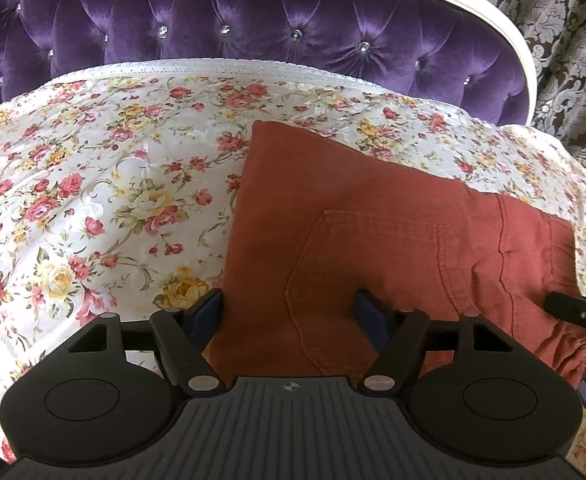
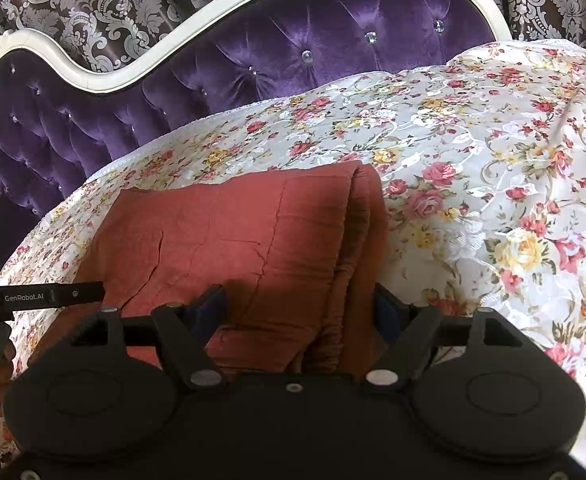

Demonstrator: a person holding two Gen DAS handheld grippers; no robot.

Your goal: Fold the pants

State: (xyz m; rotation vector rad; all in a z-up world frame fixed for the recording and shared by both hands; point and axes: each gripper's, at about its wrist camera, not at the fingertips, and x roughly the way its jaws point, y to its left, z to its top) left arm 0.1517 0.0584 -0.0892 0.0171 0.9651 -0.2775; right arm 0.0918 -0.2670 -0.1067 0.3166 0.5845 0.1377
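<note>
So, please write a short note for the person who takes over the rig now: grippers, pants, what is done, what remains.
Left gripper: open, holding nothing, over the pocket side of the pants.
Right gripper: open, holding nothing, over the stacked folded edge.
Pants: red, lying on the floral bedspread near the purple headboard.
Done: pants appear folded into a compact bundle with several layers.
Left: probably only a check or a little smoothing.

A white bedspread (image 1: 93, 184) with red and yellow roses covers the bed, and a lace border runs along its far edge. Behind it stands a purple tufted headboard (image 2: 253, 68) with crystal buttons and a curved white frame (image 2: 105, 76). Dark damask curtains (image 1: 565, 56) hang beyond.
</note>
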